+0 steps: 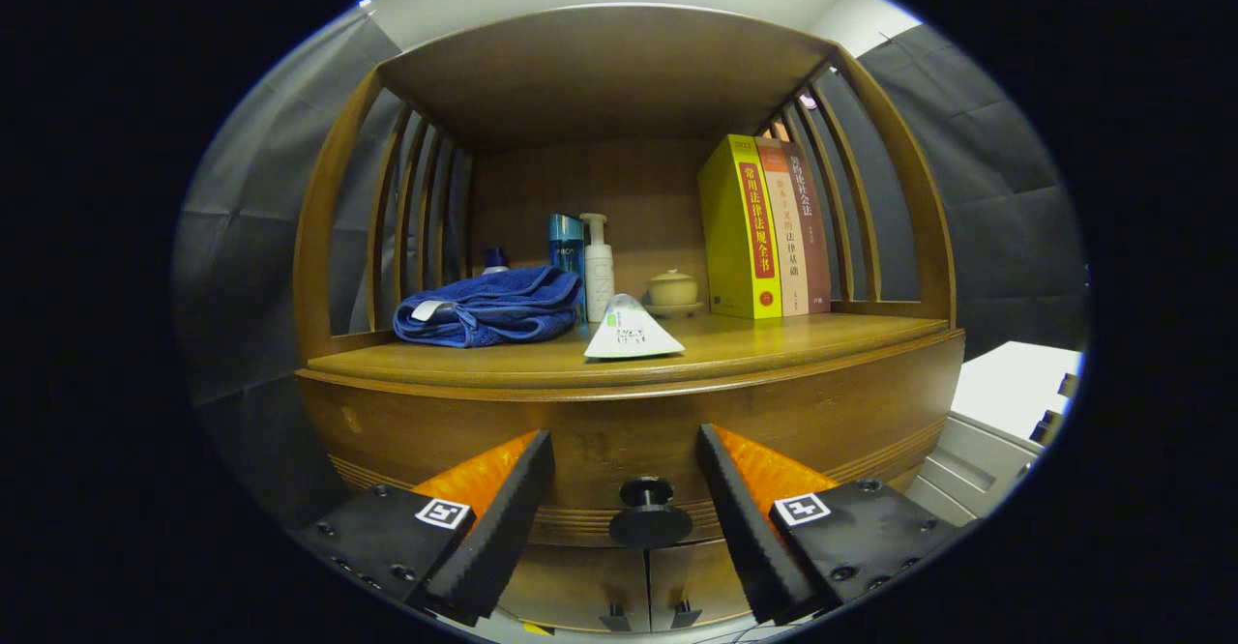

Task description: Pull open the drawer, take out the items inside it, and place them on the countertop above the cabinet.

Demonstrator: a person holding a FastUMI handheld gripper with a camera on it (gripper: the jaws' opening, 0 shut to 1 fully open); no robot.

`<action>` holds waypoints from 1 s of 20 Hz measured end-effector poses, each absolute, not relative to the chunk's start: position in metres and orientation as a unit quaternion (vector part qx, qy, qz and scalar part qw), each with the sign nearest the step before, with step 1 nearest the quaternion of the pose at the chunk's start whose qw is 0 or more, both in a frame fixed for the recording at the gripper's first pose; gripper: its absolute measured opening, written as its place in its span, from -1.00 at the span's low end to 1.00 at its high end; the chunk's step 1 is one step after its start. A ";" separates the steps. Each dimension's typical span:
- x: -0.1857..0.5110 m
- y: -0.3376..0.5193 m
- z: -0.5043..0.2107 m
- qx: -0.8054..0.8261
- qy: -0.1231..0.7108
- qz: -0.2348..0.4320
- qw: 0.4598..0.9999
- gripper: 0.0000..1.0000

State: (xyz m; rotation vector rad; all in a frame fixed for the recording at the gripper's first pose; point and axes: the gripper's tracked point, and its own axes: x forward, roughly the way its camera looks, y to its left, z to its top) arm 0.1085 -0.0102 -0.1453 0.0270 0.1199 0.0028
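A wooden cabinet faces me, its drawer front (600, 441) closed under the countertop (774, 339). A round black knob (648, 511) sticks out of the drawer front, low in the middle. My gripper (627, 451) is open, with one finger on each side of the knob and neither touching it. The knob sits between the fingertips, slightly ahead of them. On the countertop lie a folded blue towel (488, 306) and a white tube (631, 330), lying flat near the front edge. The drawer's inside is hidden.
At the back of the shelf stand a blue bottle (567, 252), a white pump bottle (598, 272), a small lidded cup on a saucer (673, 291) and three upright books (764, 228). Two lower cabinet doors (619, 581) sit under the drawer. A white appliance (1006, 412) stands to the right.
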 end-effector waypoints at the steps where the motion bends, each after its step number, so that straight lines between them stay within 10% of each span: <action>1: 0.110 -0.010 -0.146 0.013 0.058 0.002 0.998 0.97; 20: -0.031 -0.041 0.029 -0.014 0.021 -0.034 0.999 0.96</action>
